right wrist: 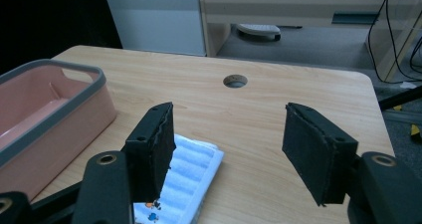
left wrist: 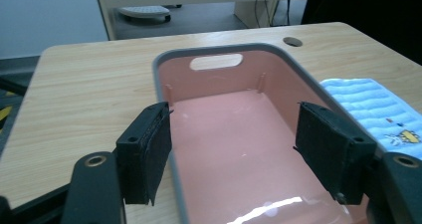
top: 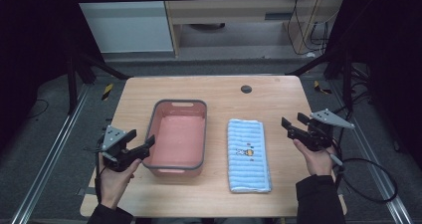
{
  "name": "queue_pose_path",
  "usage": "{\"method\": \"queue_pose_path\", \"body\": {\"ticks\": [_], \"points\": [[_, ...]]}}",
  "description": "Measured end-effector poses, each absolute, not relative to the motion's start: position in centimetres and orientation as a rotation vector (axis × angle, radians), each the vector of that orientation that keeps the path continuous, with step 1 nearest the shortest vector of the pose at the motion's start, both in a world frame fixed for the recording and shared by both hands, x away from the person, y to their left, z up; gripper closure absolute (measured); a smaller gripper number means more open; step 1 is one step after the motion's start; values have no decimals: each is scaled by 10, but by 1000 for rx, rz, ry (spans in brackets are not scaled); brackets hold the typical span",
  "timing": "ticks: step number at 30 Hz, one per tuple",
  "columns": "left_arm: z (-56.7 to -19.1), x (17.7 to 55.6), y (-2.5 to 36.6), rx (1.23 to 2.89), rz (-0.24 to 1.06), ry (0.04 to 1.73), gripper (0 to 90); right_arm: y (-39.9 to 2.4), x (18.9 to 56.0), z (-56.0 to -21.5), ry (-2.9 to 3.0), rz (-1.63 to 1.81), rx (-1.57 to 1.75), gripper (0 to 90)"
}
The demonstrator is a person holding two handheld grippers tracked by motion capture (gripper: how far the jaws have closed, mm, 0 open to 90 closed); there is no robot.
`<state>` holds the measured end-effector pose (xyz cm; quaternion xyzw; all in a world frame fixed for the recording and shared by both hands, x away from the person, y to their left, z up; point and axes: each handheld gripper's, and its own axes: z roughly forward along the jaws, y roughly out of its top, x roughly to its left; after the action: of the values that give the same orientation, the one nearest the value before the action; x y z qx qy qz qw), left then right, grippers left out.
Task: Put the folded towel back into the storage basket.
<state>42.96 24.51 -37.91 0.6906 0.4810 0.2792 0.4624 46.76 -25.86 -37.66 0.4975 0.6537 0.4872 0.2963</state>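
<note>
**Inspector:** Progress?

**Assistant:** Nothing begun, I judge. The folded towel (top: 248, 155) lies flat on the table (top: 219, 92), just right of the pink tub (top: 177, 137), which holds nothing.

**Inspector:** The 2 grippers?

**Assistant:** Left gripper (top: 141, 143) beside the tub, right gripper (top: 293, 125) right of the towel; fingers apart, gripping nothing.

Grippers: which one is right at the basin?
The left gripper, open at the pink basin's near-left corner. The right gripper hovers open past the towel.
</note>
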Motion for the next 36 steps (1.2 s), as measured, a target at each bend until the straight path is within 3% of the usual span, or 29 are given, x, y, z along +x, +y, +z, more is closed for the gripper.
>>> {"method": "queue_pose_path", "body": {"ticks": [15,36], "points": [[-383,433,186,1758,627,1104,289,-245,481,-360,1762,1285,1280,388],[-402,430,106,1853,521,1012,285,-236,507,-361,1797,1243,1273,386]]}}
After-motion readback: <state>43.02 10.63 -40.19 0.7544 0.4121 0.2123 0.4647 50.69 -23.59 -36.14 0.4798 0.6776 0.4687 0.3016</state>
